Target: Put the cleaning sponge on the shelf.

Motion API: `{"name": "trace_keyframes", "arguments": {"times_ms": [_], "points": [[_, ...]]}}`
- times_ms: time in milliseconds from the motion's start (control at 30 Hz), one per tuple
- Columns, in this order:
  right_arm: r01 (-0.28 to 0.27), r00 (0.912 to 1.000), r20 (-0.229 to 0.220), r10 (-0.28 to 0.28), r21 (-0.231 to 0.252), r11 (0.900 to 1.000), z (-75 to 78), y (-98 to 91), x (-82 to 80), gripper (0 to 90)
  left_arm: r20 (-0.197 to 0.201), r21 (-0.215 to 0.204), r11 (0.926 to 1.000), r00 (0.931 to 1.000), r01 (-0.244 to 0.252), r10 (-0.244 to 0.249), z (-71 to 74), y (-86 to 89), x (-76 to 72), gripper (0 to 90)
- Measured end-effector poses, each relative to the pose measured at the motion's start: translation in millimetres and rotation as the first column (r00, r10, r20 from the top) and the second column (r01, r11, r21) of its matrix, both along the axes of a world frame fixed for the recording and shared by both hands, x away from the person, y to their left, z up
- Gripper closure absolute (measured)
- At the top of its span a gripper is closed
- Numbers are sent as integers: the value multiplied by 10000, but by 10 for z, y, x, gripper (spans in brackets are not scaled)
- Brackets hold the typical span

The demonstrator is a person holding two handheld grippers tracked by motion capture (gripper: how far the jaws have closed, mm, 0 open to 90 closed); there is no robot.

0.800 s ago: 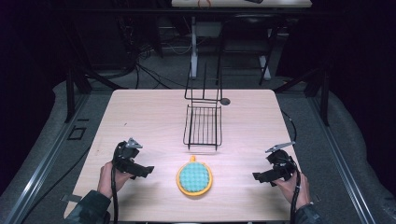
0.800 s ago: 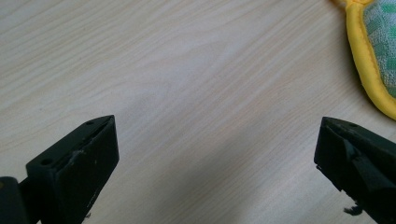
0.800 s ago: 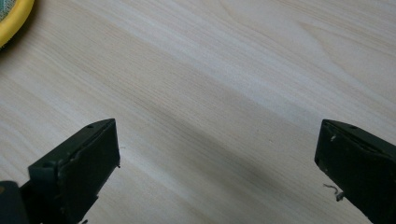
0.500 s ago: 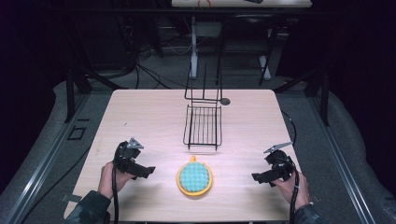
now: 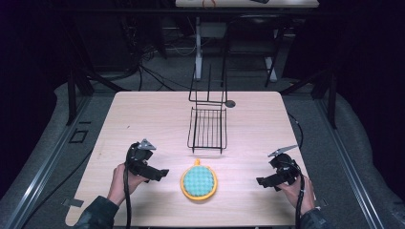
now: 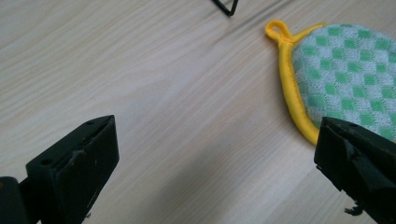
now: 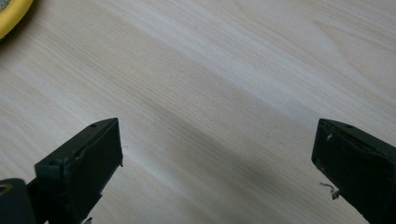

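We see a round green-checked pot holder (image 5: 198,181) with a yellow rim lying flat on the pale wooden table (image 5: 143,114), near its front edge and between the two grippers. The left gripper (image 5: 160,174) sits low just beside it, jaws spread wide and holding nothing. The right gripper (image 5: 261,182) rests well apart, jaws likewise spread and unladen. A black wire rack (image 5: 207,128) stands behind the pot holder.
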State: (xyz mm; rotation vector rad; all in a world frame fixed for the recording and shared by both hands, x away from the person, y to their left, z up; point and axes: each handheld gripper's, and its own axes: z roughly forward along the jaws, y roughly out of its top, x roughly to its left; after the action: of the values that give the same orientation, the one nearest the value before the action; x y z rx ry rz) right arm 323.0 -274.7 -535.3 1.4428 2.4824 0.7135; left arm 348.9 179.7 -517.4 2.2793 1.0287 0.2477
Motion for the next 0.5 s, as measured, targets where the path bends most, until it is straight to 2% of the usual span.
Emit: {"name": "trace_keyframes", "arguments": {"times_ms": [133, 333, 500], "points": [[-68, 9999, -129, 67, -85, 9999, 1, 1, 4, 17, 103, 19, 9997, 9996, 247, -248, 18, -137, 10, 1], [-92, 10000, -7, 92, -131, 9999, -9, 16, 11, 13, 127, -102, 9983, 9983, 573, -571, 41, -347, 33, 0], [-112, 9999, -1, 112, -146, 9998, 4, 9, 13, 13, 245, 91, 9967, 9964, 812, -814, 49, -505, 62, 1]]}}
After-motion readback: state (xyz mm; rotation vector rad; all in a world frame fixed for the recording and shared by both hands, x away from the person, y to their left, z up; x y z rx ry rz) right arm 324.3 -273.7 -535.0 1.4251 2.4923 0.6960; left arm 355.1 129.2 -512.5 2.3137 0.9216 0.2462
